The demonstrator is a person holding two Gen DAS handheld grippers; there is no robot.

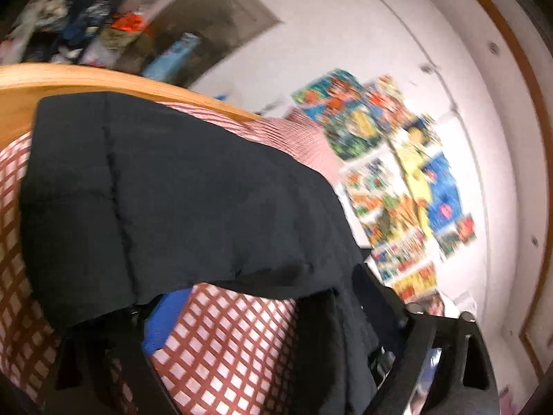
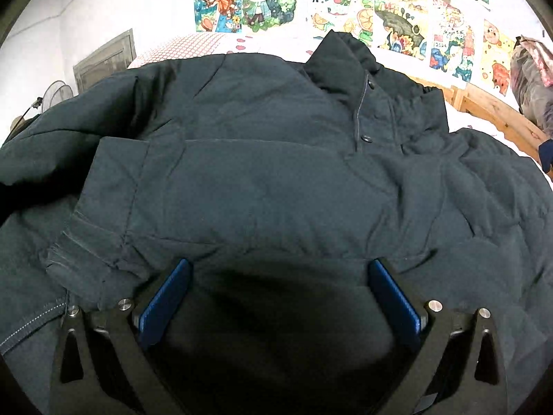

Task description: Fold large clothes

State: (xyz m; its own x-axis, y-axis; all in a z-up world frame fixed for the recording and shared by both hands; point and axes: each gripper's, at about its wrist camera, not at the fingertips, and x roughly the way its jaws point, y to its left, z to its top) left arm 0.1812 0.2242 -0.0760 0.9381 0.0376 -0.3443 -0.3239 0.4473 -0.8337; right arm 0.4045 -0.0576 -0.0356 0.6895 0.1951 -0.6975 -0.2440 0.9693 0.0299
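A large dark navy padded jacket lies spread on the bed, collar at the far side, one sleeve folded across its front with the cuff at the left. My right gripper is open, its blue pads wide apart and pressed against the jacket's near part. In the blurred left wrist view a part of the same jacket hangs draped over my left gripper. Cloth covers its fingertips; one blue pad shows beneath. Whether it grips the cloth is hidden.
The bed has a red-and-white checked sheet and a wooden frame. Colourful drawings cover the white wall behind. A fan stands at the far left. A bundle of clothes sits at the right.
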